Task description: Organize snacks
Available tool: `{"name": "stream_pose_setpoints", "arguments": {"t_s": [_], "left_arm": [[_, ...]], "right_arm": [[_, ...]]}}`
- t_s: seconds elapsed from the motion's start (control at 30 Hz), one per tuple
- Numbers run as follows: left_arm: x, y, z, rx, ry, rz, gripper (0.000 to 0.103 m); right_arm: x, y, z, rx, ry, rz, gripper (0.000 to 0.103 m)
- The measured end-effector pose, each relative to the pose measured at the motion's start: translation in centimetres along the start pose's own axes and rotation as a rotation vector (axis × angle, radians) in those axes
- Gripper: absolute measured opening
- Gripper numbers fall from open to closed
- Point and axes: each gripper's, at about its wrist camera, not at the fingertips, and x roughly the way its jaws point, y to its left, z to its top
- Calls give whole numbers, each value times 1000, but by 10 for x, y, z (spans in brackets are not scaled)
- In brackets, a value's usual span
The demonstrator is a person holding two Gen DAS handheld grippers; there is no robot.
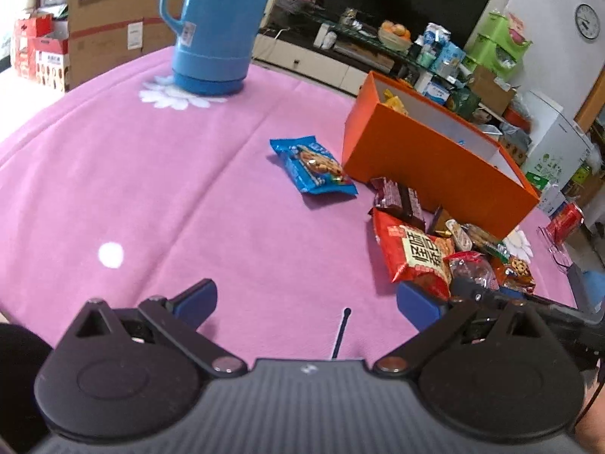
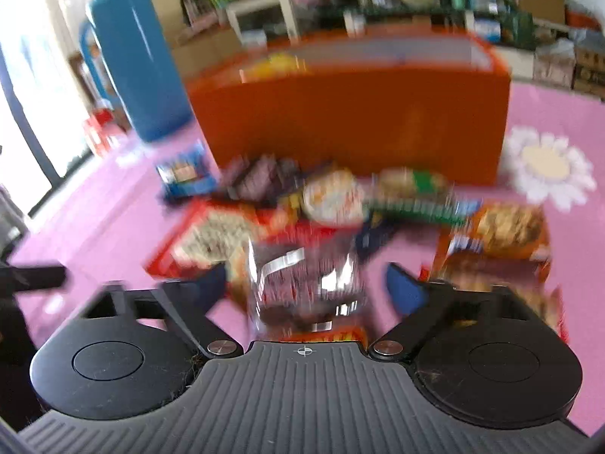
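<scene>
The orange box (image 1: 435, 166) (image 2: 351, 121) stands open on the pink cloth with yellow snacks (image 1: 393, 102) inside. A pile of snacks lies in front of it: a red bag (image 1: 416, 257) (image 2: 211, 238), a brown packet (image 1: 401, 200), an orange cookie packet (image 2: 503, 234) and a green packet (image 2: 416, 204). A blue packet (image 1: 314, 166) (image 2: 185, 174) lies apart on the left. My right gripper (image 2: 306, 285) straddles a clear packet of dark snacks (image 2: 306, 276) (image 1: 472, 268); pink cloth shows beside the right pad. My left gripper (image 1: 306, 302) is open over bare cloth, left of the pile.
A tall blue thermos (image 1: 215, 30) (image 2: 132, 56) stands at the table's far left. Glasses and a red pack (image 1: 565, 223) lie at the right edge. The right wrist view is blurred. Cardboard boxes and a cluttered TV stand lie beyond the table.
</scene>
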Motion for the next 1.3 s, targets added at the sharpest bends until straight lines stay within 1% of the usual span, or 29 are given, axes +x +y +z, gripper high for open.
{"name": "stream_pose_setpoints", "arguments": {"t_s": [0.03,0.1,0.2,0.27,0.3,0.37,0.4,0.43,0.5,0.53,0.6,0.67,0.73,0.8,0.83,0.9,1.0,1.1,1.13,1.2,1.3], "left_arm": [[0,-1,-1,11,-1,-2,100],[4,-3,-3,21,10,-7,100],[9,-8,-8,22,43,-43,100],[12,-14,-13,41,56,-55,100],[13,-18,-13,52,58,-57,100],[14,-26,-13,69,59,-65,100],[15,-31,-11,79,56,-71,100],[16,-35,-9,89,52,-72,100],[21,-47,-2,120,38,-70,100],[25,-54,2,133,37,-69,100],[39,-69,10,160,48,-81,101],[55,-85,15,183,59,-72,101],[71,-101,20,215,56,-48,101],[91,-116,25,247,68,-23,101],[100,-122,28,260,79,-15,101],[118,-132,30,291,103,2,101],[132,-143,27,355,127,30,101],[139,-151,13,461,125,99,102],[137,-150,9,472,114,103,102],[130,-140,6,471,114,77,101],[116,-121,2,500,122,45,100]], "right_arm": [[-4,4,-5,-9,-21,-11,56],[-13,11,-14,-19,-10,-19,45],[-33,22,-36,-27,1,-21,44],[-47,32,-55,-55,-11,-41,44],[-53,37,-61,-71,-10,-51,45],[-62,40,-68,-75,-2,-44,59],[-65,38,-69,-55,2,-28,76],[-68,33,-68,-29,-5,-11,80],[-77,19,-64,53,-66,21,81],[-82,8,-60,101,-100,34,86],[-90,-14,-55,193,-155,36,92],[-92,-34,-60,255,-175,-4,92],[-91,-56,-70,342,-161,-26,91],[-96,-72,-75,432,-184,14,90],[-98,-76,-75,458,-189,22,90],[-98,-78,-75,464,-196,25,90],[-95,-76,-74,469,-179,61,90],[-91,-74,-74,449,-172,61,90],[-90,-74,-73,447,-171,60,90],[-88,-76,-75,452,-172,64,91],[-88,-76,-75,451,-174,59,91]]}}
